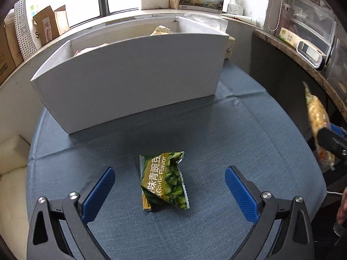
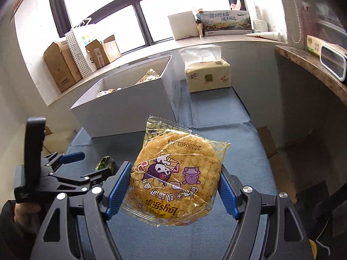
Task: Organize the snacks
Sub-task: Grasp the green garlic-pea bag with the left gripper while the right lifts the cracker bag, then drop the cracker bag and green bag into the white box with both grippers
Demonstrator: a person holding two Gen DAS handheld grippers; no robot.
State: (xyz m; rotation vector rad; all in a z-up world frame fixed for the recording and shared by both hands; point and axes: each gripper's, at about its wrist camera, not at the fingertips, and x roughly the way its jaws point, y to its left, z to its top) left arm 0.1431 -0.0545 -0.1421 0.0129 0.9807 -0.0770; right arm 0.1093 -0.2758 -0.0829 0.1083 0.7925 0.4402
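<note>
The cracker pack (image 2: 175, 177) hangs clear of the table, clamped edge to edge between the pads of the right claw (image 2: 175, 186), which is clenched on it across its full width; the box (image 2: 121, 110) stands ahead and to the left, already part filled. Risk: the grip bears on a thin film wrapper around a brittle disc, so a hard squeeze could crack the contents, and a slack one could let the pack pivot or slip out short of the box. The pea packet (image 1: 166, 179) lies flat on the cloth (image 1: 216, 130), centred between the fingers of the left claw (image 1: 170, 189), which stands released and wide, touching nothing. Risk there: the crumpled packet sits low, so closing pads could pinch cloth or skid the packet away.
</note>
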